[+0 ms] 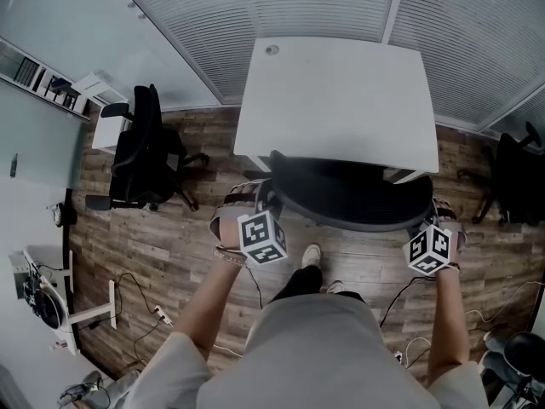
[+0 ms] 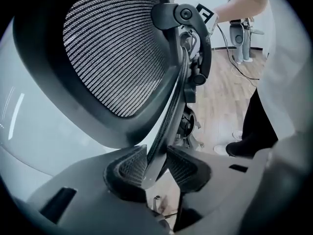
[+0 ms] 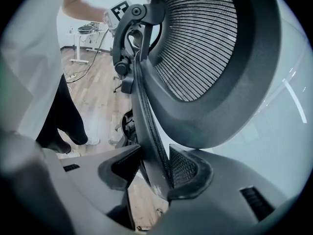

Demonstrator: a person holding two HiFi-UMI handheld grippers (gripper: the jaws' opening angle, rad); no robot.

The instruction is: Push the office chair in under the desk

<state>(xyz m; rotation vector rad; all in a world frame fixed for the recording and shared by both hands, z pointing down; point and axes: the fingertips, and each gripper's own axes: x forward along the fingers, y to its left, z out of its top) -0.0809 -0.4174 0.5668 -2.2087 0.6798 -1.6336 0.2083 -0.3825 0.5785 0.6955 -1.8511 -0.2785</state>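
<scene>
Gripping the office chair (image 1: 353, 196) by both side edges of its mesh backrest (image 2: 112, 48), we are holding it at the middle of the head view. The backrest is sitting against the near edge of the white desk (image 1: 341, 100). Our left gripper (image 2: 156, 164) and right gripper (image 3: 155, 168) are each pinching the rim between partly spread pads.

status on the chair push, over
Left gripper and right gripper clamped on chair backrest. Backrest at desk front edge. Spare chair well aside.
</scene>
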